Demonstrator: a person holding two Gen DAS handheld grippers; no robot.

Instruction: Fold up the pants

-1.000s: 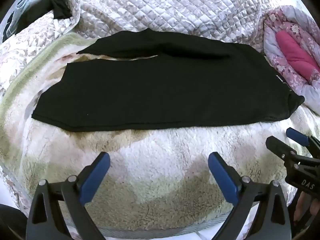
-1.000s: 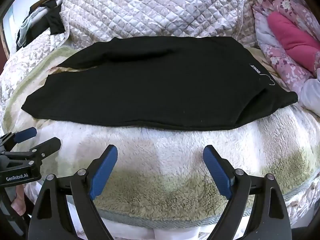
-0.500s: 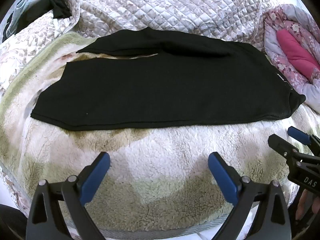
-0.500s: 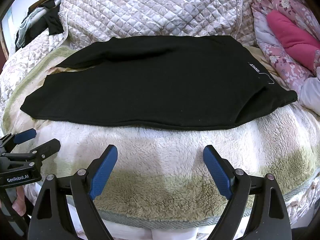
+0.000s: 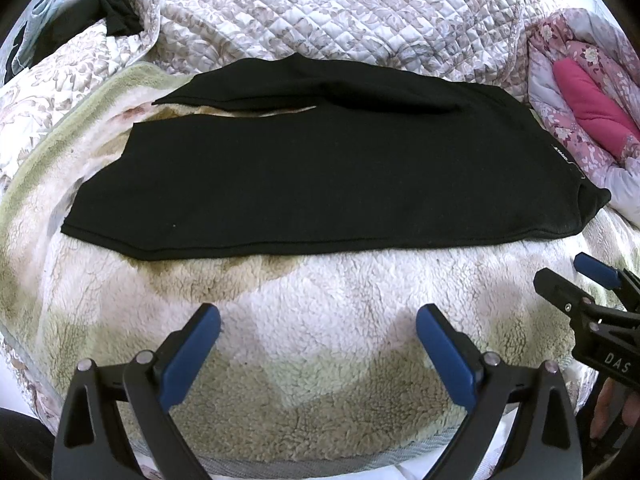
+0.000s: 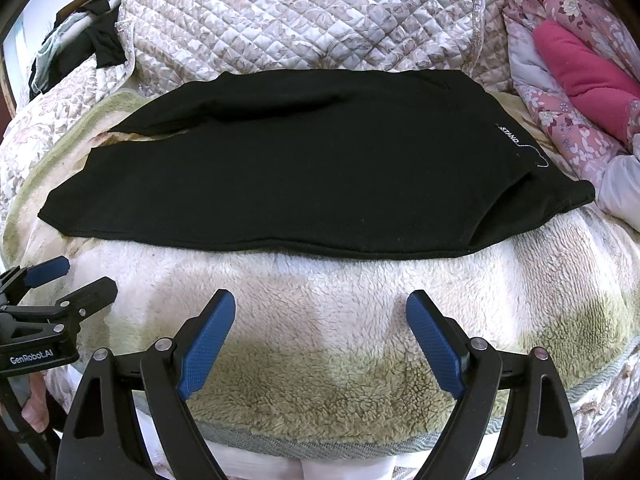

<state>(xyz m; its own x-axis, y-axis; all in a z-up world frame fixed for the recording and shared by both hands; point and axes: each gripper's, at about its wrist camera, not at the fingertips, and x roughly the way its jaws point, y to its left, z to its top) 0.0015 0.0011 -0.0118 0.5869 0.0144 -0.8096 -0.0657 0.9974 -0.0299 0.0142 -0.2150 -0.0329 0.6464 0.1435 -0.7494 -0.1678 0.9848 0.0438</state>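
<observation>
Black pants [image 5: 320,160] [image 6: 312,160] lie flat across a fluffy white-and-green blanket [image 5: 320,340] [image 6: 320,320], legs pointing left and the waistband with a small white label at the right. The two legs lie side by side with a narrow gap at the far left. My left gripper [image 5: 318,320] hovers open over the blanket, short of the pants' near edge. My right gripper [image 6: 320,308] is open too, likewise short of the near edge. Each gripper shows at the side of the other's view, with nothing between the fingers.
A quilted grey-white bedspread [image 5: 320,12] rises behind the pants. A pink floral quilt with a magenta roll [image 6: 580,68] lies at the right. Dark clothing [image 5: 100,12] hangs at the far left. The blanket's front edge runs just under the grippers.
Both views drift only slightly; the pants sit a touch lower in the left wrist view. Both grippers stay open and nothing has been taken hold of.
</observation>
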